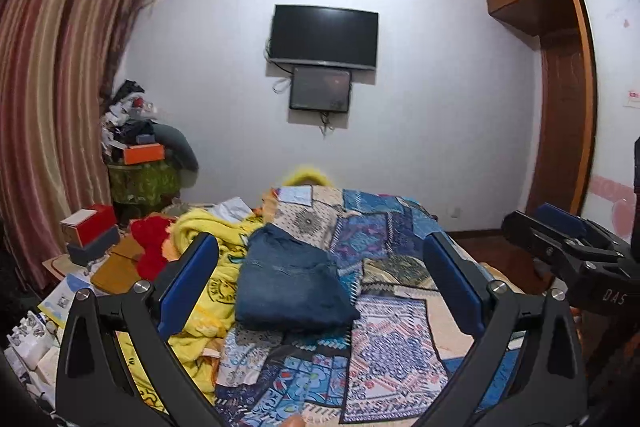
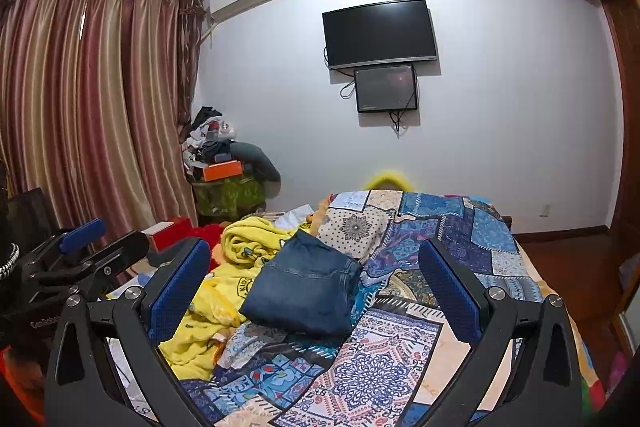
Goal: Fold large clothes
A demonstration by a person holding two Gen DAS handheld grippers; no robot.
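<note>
A pair of blue jeans [image 1: 290, 287] lies folded into a compact bundle on the patchwork bedspread [image 1: 392, 355]; it also shows in the right wrist view [image 2: 304, 291]. My left gripper [image 1: 320, 275] is open and empty, held above the bed with the jeans between and beyond its fingers. My right gripper [image 2: 314, 279] is open and empty too, raised over the bed in front of the jeans. The right gripper shows at the right edge of the left wrist view [image 1: 568, 247], and the left gripper at the left edge of the right wrist view [image 2: 80, 251].
A crumpled yellow blanket [image 1: 208, 267] lies left of the jeans, with a red plush item [image 1: 150, 247] beside it. Boxes [image 1: 90, 231] and papers crowd the left bedside. A clutter pile [image 2: 224, 163] stands in the corner by the curtain. A wardrobe [image 1: 560, 107] stands right.
</note>
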